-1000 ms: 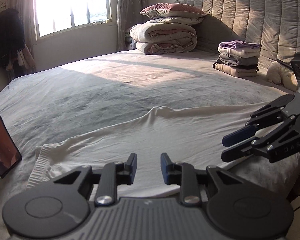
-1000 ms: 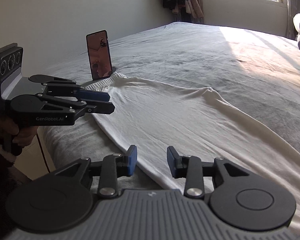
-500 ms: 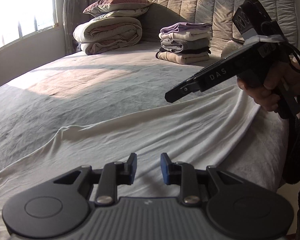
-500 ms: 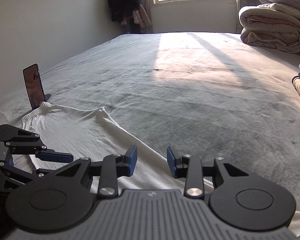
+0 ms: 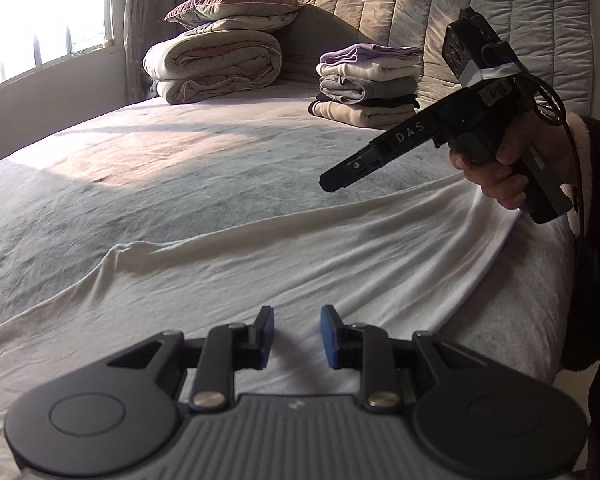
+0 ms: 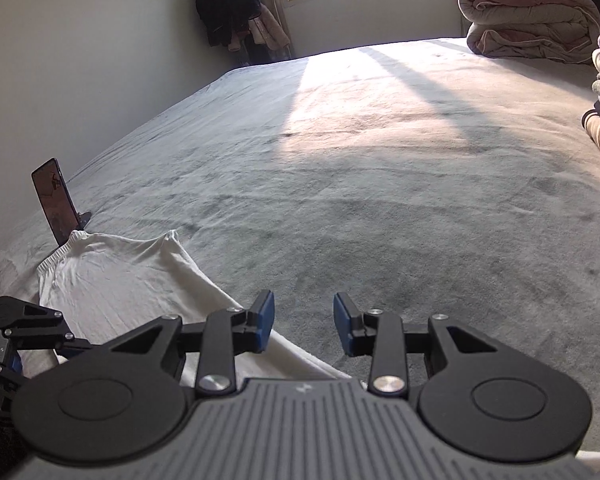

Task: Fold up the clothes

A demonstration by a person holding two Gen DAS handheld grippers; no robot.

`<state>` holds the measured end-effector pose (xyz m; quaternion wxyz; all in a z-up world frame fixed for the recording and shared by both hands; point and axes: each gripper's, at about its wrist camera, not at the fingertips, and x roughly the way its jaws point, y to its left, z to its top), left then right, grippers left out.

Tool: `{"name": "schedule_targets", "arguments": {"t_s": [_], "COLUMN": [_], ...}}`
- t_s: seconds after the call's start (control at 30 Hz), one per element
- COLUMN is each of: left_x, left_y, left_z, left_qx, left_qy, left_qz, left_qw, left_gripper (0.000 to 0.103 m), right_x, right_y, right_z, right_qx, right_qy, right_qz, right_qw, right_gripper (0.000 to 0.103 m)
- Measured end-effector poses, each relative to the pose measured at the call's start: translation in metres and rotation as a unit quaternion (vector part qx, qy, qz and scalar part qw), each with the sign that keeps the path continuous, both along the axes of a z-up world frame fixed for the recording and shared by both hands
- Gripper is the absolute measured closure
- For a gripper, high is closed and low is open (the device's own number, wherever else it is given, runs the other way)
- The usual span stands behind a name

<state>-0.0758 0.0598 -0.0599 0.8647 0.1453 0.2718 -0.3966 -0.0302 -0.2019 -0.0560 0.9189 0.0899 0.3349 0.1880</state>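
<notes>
Grey bed (image 6: 380, 208) — white garment (image 5: 300, 264) spread flat, both grippers' fingers parted.

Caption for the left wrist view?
Open left tongs hover over white garment on bed; right tongs raised alongside.

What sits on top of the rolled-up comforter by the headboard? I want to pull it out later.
Two pillows rest on the rolled comforter: a pale pillow directly on it, and a maroon pillow on top of that. Whatever lies behind the comforter is covered.
</notes>
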Motion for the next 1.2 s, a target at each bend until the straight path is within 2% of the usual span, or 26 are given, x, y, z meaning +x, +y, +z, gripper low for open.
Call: {"name": "schedule_targets", "arguments": {"t_s": [0.13, 0.23, 0.4, 0.53, 0.63, 0.77, 0.87, 0.93, 1.07, 1.13, 1.17, 1.2], "left_x": [0.007, 0.008, 0.015, 0.023, 0.031, 0.044, 0.054, 0.054, 0.052, 0.052, 0.051, 0.051], "left_y": [-0.003, -0.001, 0.005, 0.01, 0.019, 0.033, 0.04, 0.041, 0.042, 0.041, 0.042, 0.042], "left_z": [-0.004, -0.002, 0.002, 0.008, 0.012, 0.012, 0.003, 0.0, -0.004, -0.004, -0.005, -0.005], "left_qx": [0.003, 0.002, -0.008, -0.026, -0.041, -0.048, -0.033, -0.028, -0.023, -0.023, -0.022, -0.022], "left_qy": [0.022, 0.053, 0.091, 0.083, 0.063, 0.047, 0.058, 0.055, 0.044, 0.044, 0.044, 0.045], "left_qz": [-0.018, -0.05, -0.077, -0.058, -0.018, 0.033, 0.066, 0.068, 0.065, 0.064, 0.063, 0.061], "left_qw": [0.9996, 0.9973, 0.9928, 0.9945, 0.997, 0.9972, 0.9956, 0.9958, 0.9966, 0.9968, 0.9968, 0.9969], "left_gripper": [0.076, 0.076, 0.074, 0.06, 0.058, 0.058, 0.058, 0.058, 0.058, 0.057, 0.057, 0.056], "right_x": [0.007, 0.01, 0.009, 0.016, 0.023, 0.052, 0.087, 0.104, 0.133, 0.141, 0.142, 0.141], "right_y": [0.017, 0.025, 0.036, 0.036, 0.038, 0.06, 0.079, 0.086, 0.097, 0.105, 0.11, 0.116], "right_z": [-0.005, -0.011, -0.017, -0.007, 0.0, 0.001, -0.013, -0.021, -0.031, -0.031, -0.029, -0.025], "right_qx": [-0.009, -0.035, -0.075, -0.052, -0.028, 0.033, 0.078, 0.112, 0.178, 0.181, 0.172, 0.144], "right_qy": [0.003, 0.0, -0.016, -0.005, 0.005, 0.043, 0.098, 0.124, 0.165, 0.167, 0.162, 0.147], "right_qz": [0.021, 0.019, 0.024, 0.024, 0.03, 0.075, 0.099, 0.112, 0.126, 0.122, 0.116, 0.104], "right_qw": [1.0, 0.999, 0.997, 0.998, 0.999, 0.996, 0.987, 0.98, 0.962, 0.962, 0.965, 0.973], "right_gripper": [0.065, 0.065, 0.068, 0.068, 0.068, 0.068, 0.068, 0.065, 0.066, 0.072, 0.093, 0.1]}}
